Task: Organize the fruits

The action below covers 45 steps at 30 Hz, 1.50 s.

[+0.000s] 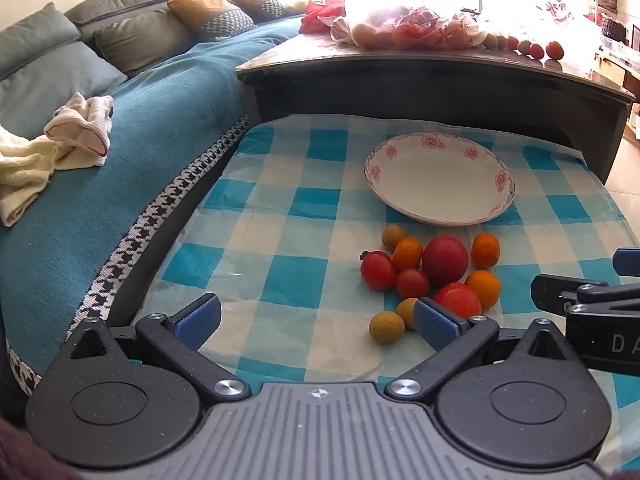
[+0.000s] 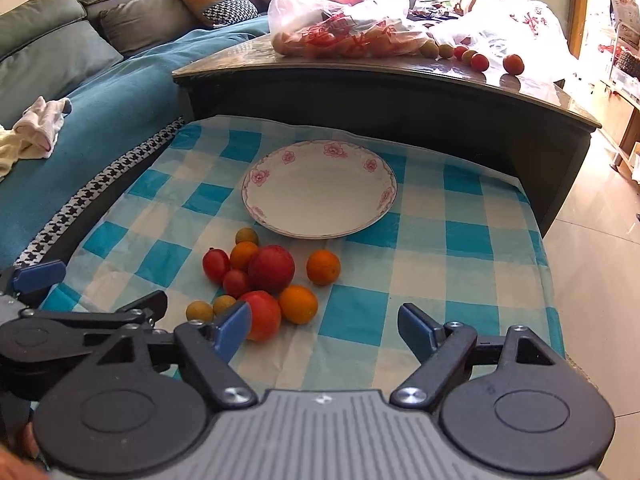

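Both sets of jaws stand wide apart and empty — the left gripper (image 1: 316,322) and the right gripper (image 2: 324,326) hang just short of the cluster of small round red, orange and tan fruits (image 1: 436,276) lying loose on the blue-and-white checked tablecloth (image 1: 280,240), just in front of the empty white floral-rimmed plate (image 1: 480,220). These fruits look light, smooth and ready to roll; I'd pinch each gently across its middle. The right wrist view shows the lone orange (image 2: 323,267) sitting clear of the others — the left view crowds it.
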Available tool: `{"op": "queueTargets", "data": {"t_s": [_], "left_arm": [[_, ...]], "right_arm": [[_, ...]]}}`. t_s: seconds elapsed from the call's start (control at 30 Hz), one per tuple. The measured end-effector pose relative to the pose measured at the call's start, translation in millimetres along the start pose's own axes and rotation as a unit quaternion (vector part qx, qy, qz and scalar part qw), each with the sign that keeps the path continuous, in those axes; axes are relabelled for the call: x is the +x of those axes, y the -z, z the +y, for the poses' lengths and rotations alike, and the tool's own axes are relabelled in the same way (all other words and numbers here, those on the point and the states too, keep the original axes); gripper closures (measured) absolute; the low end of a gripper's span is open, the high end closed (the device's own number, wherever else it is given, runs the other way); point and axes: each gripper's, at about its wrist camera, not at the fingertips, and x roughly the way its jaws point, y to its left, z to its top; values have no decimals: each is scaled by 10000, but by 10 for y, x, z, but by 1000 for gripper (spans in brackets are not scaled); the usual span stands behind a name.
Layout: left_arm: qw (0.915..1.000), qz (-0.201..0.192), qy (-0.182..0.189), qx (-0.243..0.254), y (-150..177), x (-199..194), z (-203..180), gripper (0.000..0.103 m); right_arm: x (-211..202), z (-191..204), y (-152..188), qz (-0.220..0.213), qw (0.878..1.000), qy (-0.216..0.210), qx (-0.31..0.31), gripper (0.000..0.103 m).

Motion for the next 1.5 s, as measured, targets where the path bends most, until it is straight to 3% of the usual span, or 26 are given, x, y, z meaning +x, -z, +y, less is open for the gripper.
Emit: {"op": "queueTargets", "data": {"t_s": [0.23,0.97,1.1,1.27,1.5], "left_arm": [[9997,-143,-136,124,-1,1,-25,0],[9999,-72,116,-26,13,40,-11,0],[9999,-50,-6,88,14,80,30,0],[9997,-23,207,132,1,128,109,1],[9960,-93,609,654,38,185,96,3]], "right_arm": [[18,-14,2,46,10000,-45,9,27],[74,14,-15,145,9996,-223,-40,39],[153,14,-29,221,9995,-194,-82,40],[329,20,-75,346,9989,-186,-267,45],[632,11,-134,642,9947,-598,-533,56]]}}
